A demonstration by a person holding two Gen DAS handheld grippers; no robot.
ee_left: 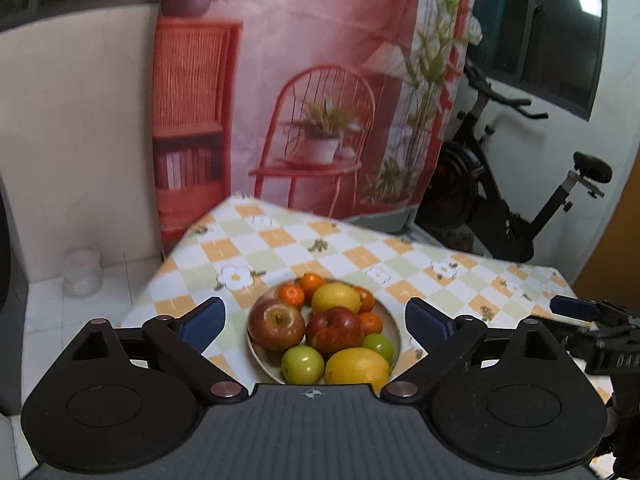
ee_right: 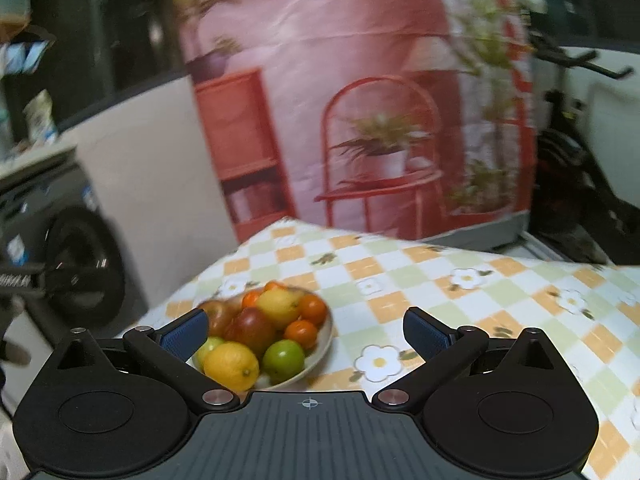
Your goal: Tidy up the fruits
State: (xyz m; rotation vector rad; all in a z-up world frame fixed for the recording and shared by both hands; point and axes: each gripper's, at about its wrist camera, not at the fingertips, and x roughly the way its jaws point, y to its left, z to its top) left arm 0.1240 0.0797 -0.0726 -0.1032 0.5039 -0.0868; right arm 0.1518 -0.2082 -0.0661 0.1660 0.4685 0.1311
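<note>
Both hand-held grippers are tilting down toward the counter (ee_left: 440,264). The left hand-held gripper (ee_left: 316,320) is spread wide, holding nothing. The right hand-held gripper (ee_right: 306,330) is too. The fruits (ee_left: 332,328) are sitting piled on a plate (ee_left: 394,334), maybe ten of them.

The plate (ee_left: 394,322) of fruit stands near the table's (ee_right: 460,300) left edge; the right half of the table lies free.

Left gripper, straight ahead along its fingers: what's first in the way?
Probably the fruit on the plate. The left gripper is open and empty, and the red apple lies centred between its fingers. Depth is unclear, so the lemon nearest the camera might come first.
</note>
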